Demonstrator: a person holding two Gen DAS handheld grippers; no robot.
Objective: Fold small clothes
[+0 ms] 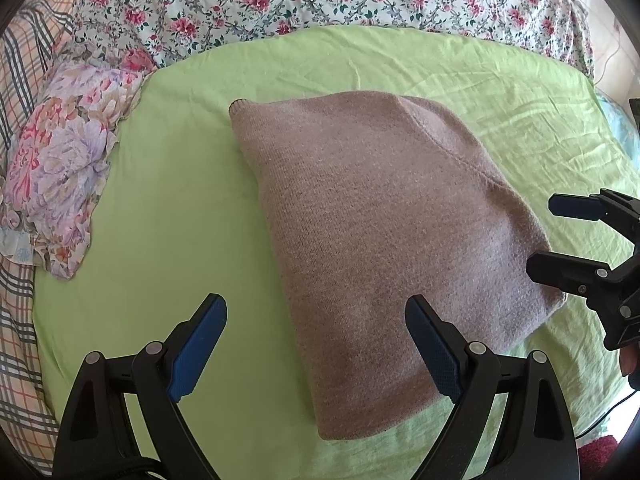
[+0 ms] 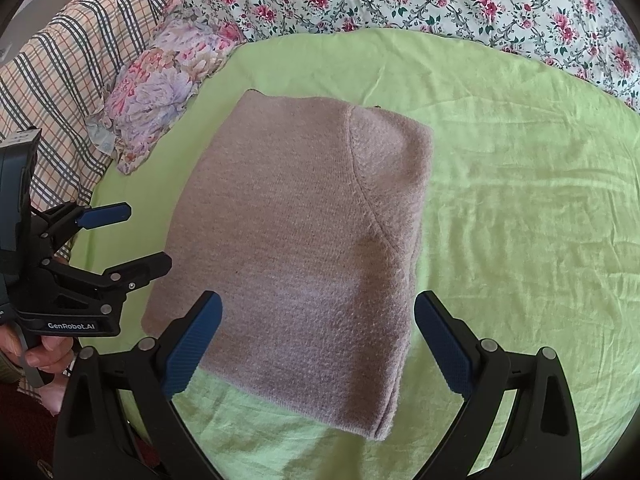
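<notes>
Left wrist view: folded mauve knitted sweater lying mid-bed on light green sheet. Left claw spread wide, empty. Right claw likewise spread, empty.

Cloth and plastic surfaces, all matt.
Sweater: fuzzy matt knit. Green sheet: smooth creased cotton-like cloth. Left claw, right claw: matt black plastic, blue textured pads, metal rivets.
</notes>
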